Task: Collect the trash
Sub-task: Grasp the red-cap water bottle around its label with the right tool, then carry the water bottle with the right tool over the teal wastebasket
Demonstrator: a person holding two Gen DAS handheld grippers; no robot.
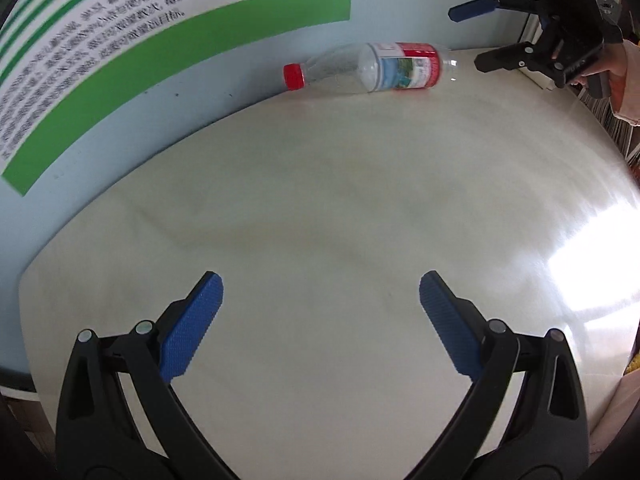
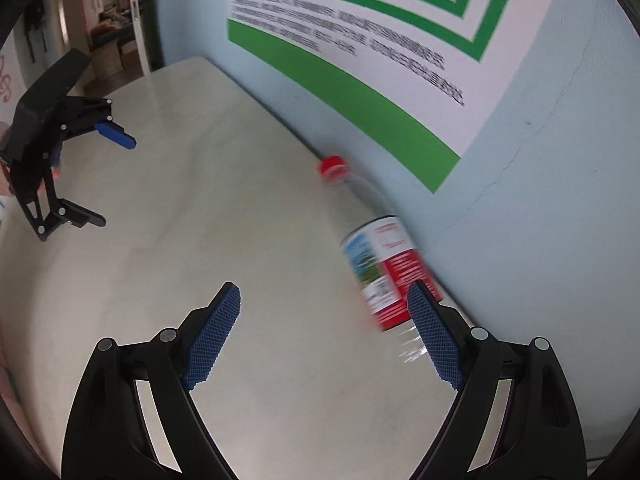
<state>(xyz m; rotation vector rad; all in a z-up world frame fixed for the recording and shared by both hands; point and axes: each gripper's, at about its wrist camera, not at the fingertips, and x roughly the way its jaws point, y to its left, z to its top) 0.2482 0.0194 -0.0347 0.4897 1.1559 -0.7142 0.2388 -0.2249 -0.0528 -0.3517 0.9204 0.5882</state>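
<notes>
Here the bottle (image 1: 372, 67) lies lengthwise along the wall (image 1: 400, 12), cap (image 1: 294, 76) left, both hand-held grippers (image 1: 320, 300) (image 2: 324, 320) wide, empty.

My left gripper (image 1: 320, 304) points steeply downward, its two black arms splayed and the blue pads (image 1: 192, 328) standing wide apart with nothing between them. My right gripper (image 2: 324, 320) is tilted down as well, though less steeply, and its jaws are spread just as wide; the blue pads (image 2: 216, 332) press on nothing. From the left wrist camera I see the right gripper at the upper right edge, a hand (image 1: 618, 74) wrapped around its handle (only fingers and a pale sleeve show). From the right wrist camera the left gripper sits at the far left, jaws apart.
</notes>
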